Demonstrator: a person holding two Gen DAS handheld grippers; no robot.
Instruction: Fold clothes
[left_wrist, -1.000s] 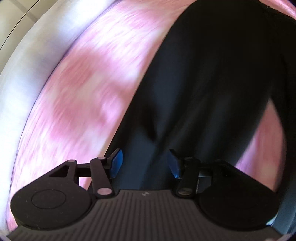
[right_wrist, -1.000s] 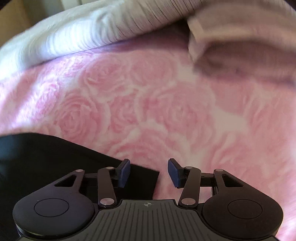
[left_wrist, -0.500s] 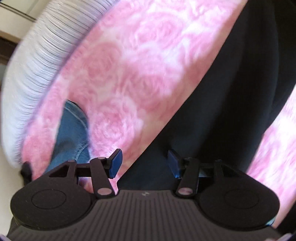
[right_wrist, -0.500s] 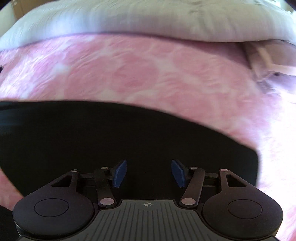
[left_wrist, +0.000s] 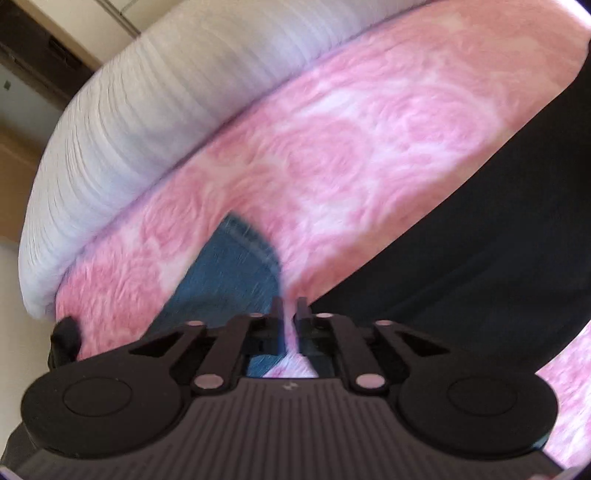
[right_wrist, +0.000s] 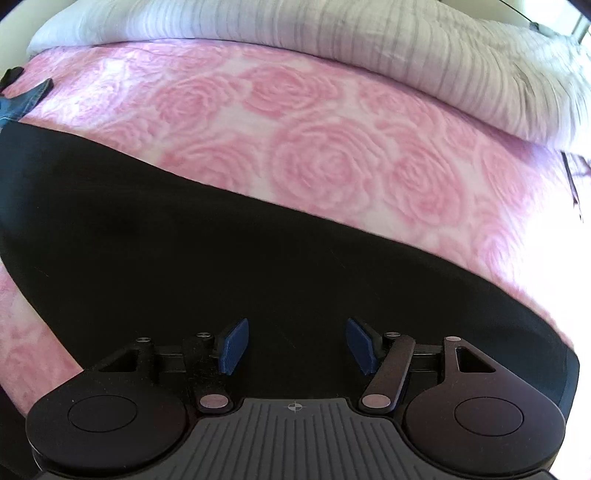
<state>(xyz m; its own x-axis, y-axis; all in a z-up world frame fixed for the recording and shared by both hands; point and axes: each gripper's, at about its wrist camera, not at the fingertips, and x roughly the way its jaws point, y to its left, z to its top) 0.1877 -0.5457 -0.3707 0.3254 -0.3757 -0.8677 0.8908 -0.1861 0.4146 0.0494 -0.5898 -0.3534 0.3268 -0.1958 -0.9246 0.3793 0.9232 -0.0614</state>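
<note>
Frame edges crop the black garment (right_wrist: 258, 266); jeans (left_wrist: 236, 273) blurred.

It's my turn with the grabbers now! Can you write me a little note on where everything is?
Left gripper: jaws almost closed, at the corner of the black garment. I cannot tell whether it pinches any cloth.
Right gripper: open, over the black garment, holding nothing.
Things: the black garment lies flat across the pink rose blanket. The blue jeans lie beside its left end.
Done: the black garment is laid out smooth.
Left: probably fold it, then the jeans.
</note>
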